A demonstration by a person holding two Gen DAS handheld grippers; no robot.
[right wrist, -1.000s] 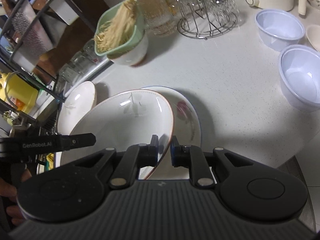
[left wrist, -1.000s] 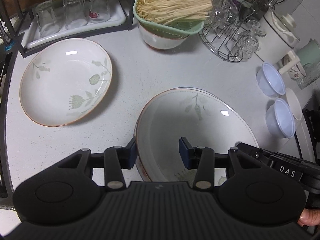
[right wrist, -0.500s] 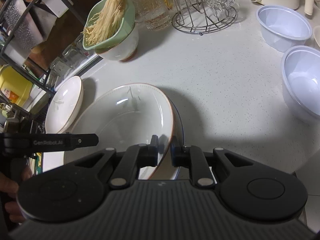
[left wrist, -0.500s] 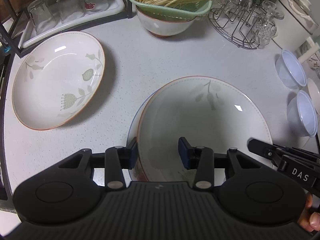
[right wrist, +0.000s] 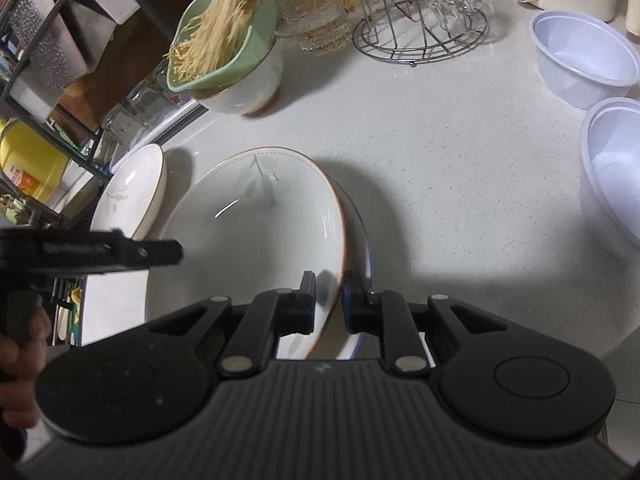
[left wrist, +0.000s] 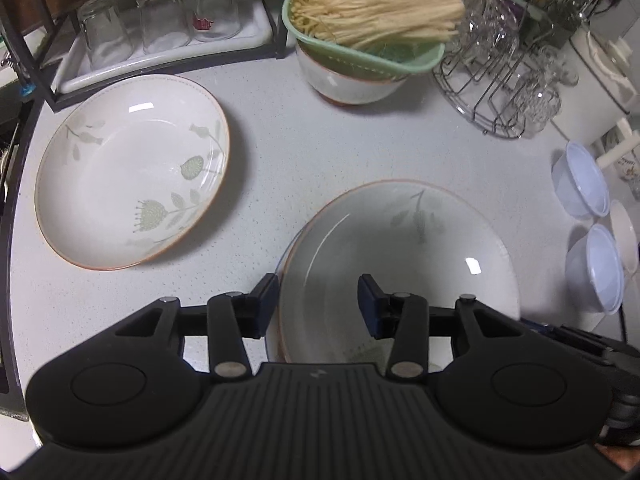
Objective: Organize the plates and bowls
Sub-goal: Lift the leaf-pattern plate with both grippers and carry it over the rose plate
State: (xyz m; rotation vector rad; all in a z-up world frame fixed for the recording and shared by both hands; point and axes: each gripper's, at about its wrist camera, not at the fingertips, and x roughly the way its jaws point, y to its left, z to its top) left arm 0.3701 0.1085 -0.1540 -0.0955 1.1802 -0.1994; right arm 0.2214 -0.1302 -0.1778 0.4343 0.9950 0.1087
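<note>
Right tool pinching near rim of leaf-pattern plate, plate sitting on blue-rimmed plate on worktop; left tool spread, straddling plate's opposite rim without pressing; second leaf plate lies left, nearer left tool

White plate bears green flowers and an orange rim.

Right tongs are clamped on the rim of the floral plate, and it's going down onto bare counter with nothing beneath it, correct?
Not quite. The right tongs are clamped on the floral plate rim, but the counter below is not bare: a blue-rimmed plate lies under it, its edge showing past the floral plate's right side in the right wrist view.
</note>
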